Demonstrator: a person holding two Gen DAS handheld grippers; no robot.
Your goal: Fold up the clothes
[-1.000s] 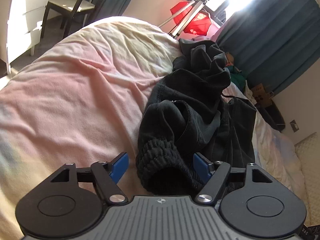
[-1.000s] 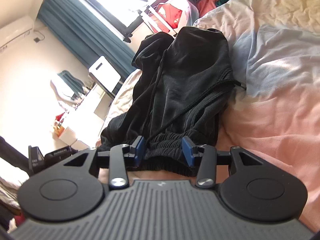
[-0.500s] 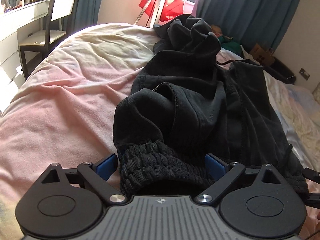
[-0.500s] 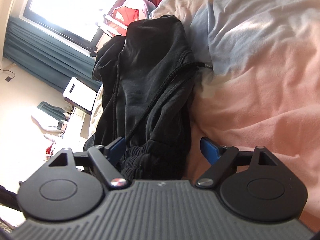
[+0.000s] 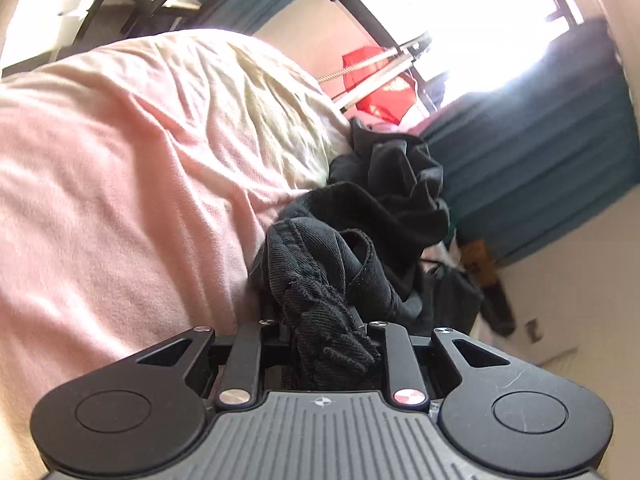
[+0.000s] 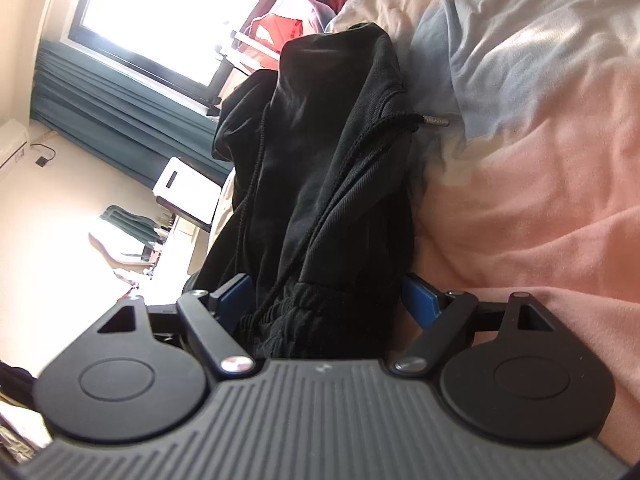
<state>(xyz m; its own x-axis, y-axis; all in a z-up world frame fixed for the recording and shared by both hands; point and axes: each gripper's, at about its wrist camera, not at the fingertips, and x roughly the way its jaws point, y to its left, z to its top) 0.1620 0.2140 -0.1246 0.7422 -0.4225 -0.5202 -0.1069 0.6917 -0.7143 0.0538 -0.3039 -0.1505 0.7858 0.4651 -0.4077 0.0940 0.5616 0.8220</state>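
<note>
Black trousers (image 6: 328, 184) w/ ribbed black cuff (image 5: 328, 344); bedsheet (image 5: 112, 184) pink, fading cream & pale blue. Curtains (image 5: 552, 168) teal. Blue fingers (image 6: 420, 300). Red garment (image 5: 380, 92) by window.

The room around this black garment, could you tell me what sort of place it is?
Most likely a bedroom: a bed under a rumpled pink blanket, teal curtains beside a bright window, and a white desk.

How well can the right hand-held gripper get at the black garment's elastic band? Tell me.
Probably yes: the right hand-held gripper stands open with the gathered elastic band of the black garment already between its blue pads, nothing blocking; it only needs to close.
</note>
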